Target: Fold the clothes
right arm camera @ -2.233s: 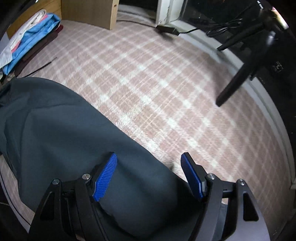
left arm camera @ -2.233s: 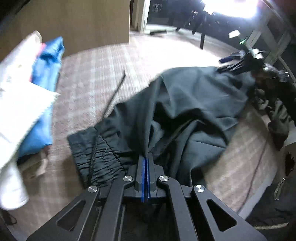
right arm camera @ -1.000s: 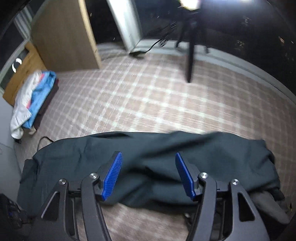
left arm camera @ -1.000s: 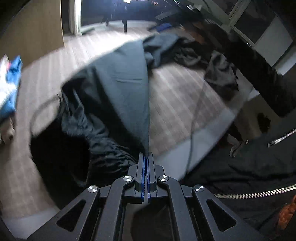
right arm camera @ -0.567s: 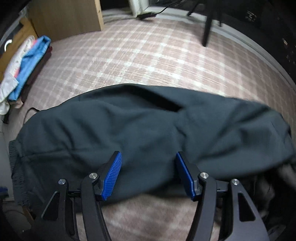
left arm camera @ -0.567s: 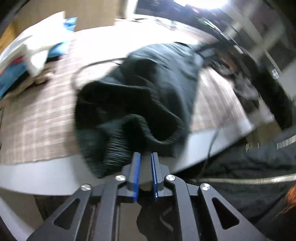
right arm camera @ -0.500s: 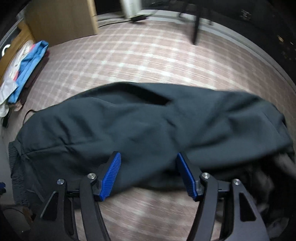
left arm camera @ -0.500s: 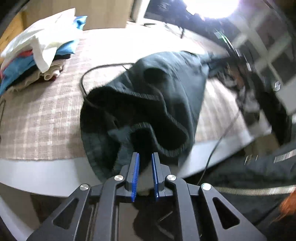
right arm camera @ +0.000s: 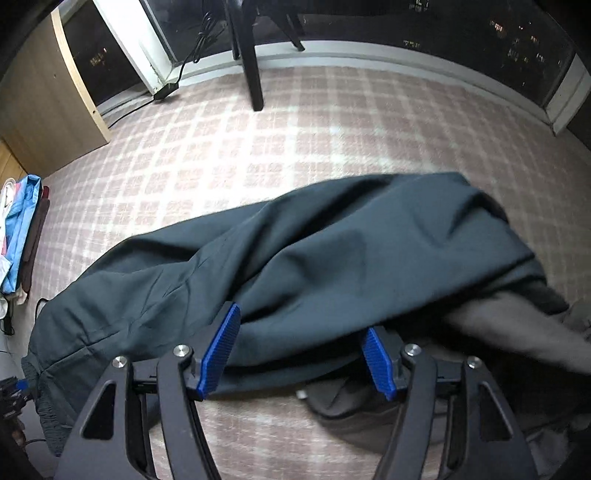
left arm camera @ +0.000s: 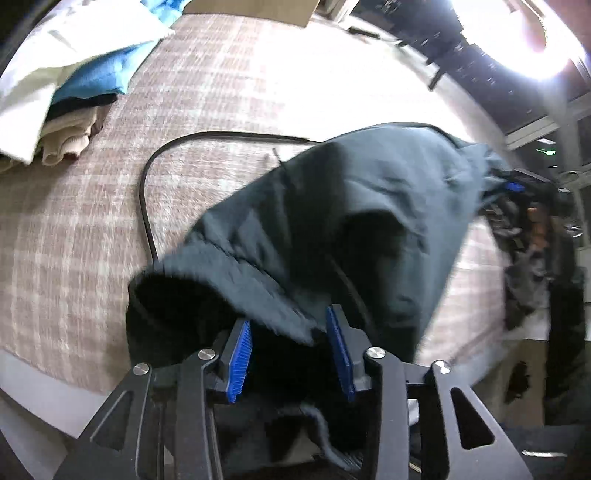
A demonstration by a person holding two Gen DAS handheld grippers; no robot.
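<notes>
Your left gripper (left arm camera: pixel 290 356) fingers are opening; the elastic waistband (left arm camera: pixel 236 284) of the dark trousers (right arm camera: pixel 295 266) lies between them, unpinched, at lower centre. Likely letting go to lay it flat. Right gripper (right arm camera: pixel 299 356) fingers spread, released, hovering at the trousers' near edge. Trousers lie across the plaid bed cover (right arm camera: pixel 295 129). Plenty of bare cover in the upper frame; clothes stack (left arm camera: pixel 62 85) upper left, cable (left arm camera: pixel 144 199) beside the waistband, bed edge close below.

A pink and white checked surface (right arm camera: pixel 332 122) fills both views. Beyond it stand a dark window (right arm camera: pixel 424 22), a white frame post (right arm camera: pixel 125 40), a wooden cabinet (right arm camera: pixel 40 103) and a black furniture leg (right arm camera: pixel 251 66). A bright lamp (left arm camera: pixel 532 40) glares overhead.
</notes>
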